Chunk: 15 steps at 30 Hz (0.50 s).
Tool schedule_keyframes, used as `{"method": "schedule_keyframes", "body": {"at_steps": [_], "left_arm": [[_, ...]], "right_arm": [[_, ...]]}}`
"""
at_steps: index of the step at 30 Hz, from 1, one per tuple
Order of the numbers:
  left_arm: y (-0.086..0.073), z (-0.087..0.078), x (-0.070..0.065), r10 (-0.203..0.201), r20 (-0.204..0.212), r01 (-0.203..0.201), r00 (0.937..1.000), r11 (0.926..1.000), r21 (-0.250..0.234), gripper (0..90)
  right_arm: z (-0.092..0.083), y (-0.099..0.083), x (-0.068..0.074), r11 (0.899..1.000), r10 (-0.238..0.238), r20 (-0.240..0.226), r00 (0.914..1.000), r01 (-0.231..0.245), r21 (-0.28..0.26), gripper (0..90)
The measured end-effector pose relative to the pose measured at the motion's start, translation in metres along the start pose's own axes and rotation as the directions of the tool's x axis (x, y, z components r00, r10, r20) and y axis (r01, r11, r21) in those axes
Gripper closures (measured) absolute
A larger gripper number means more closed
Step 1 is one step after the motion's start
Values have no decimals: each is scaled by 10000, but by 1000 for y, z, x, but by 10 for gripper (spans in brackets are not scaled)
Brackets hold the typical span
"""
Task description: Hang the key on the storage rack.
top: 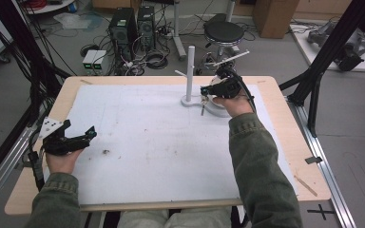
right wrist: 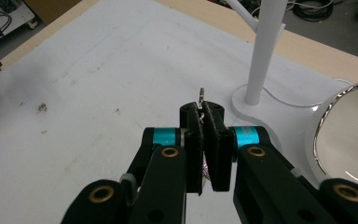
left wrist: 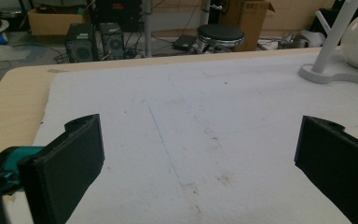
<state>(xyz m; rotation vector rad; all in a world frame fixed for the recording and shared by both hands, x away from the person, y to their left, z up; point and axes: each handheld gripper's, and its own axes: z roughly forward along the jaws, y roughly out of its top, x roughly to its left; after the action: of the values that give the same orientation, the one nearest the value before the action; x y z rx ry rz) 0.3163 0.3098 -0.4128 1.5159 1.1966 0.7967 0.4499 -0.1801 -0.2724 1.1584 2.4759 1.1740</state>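
My right gripper (top: 203, 90) is at the far right of the white mat (top: 147, 142), beside a white stand (top: 190, 71) with side pegs. In the right gripper view its jaws (right wrist: 204, 112) are pressed together on a small thin metal piece (right wrist: 201, 94) that sticks out past the tips. In the high view this piece (top: 202, 110) hangs below the gripper. My left gripper (top: 81, 129) rests near the mat's left edge, open, with nothing between its fingers (left wrist: 70, 158).
A white rounded object with a shiny rim (right wrist: 349, 135) sits right of the stand's base (right wrist: 251, 105). A small dark speck (top: 106, 152) lies on the mat near the left gripper. Computers, a stool and cables stand on the floor beyond the table.
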Motion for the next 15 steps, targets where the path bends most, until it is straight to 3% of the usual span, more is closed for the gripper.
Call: {"method": "schedule_keyframes", "body": {"at_steps": [15], "left_arm": [[0, 0, 0, 14, 4, -14, 10000, 10000, 21, 19]], "right_arm": [[-13, 23, -6, 9997, -54, 121, 9999, 57, -222, 869]]}}
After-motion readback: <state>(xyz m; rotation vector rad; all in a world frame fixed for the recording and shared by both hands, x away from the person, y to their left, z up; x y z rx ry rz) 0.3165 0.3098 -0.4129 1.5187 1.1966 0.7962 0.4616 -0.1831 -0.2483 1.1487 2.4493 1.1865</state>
